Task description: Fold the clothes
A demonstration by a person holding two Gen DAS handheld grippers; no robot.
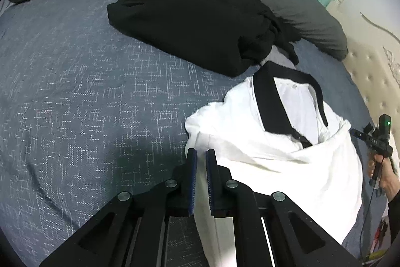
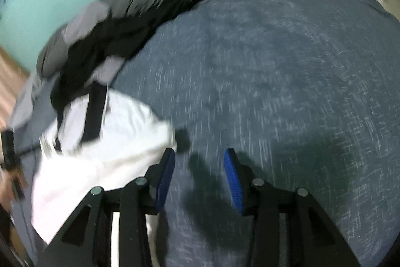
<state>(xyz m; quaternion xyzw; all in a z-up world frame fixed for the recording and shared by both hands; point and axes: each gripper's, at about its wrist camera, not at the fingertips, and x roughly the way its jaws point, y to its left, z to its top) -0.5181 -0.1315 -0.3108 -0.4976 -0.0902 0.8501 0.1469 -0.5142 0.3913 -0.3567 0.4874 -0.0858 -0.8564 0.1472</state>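
The left claw [image 1: 201, 154] is pinched nearly closed on the near-left edge of the white shirt [image 1: 262, 147], which lies bunched on the bed [image 1: 75, 91], black collar up. The right claw [image 2: 199, 154] gapes wide over bare bedcover, shirt to its left. A black garment [image 1: 190, 24] lies farther off, by the pillows [image 1: 300, 4].

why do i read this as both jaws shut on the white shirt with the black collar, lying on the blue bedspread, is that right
Not quite: only the left gripper is shut on the white shirt. The right wrist view shows the right gripper with jaws open over the blue bedspread, holding nothing.
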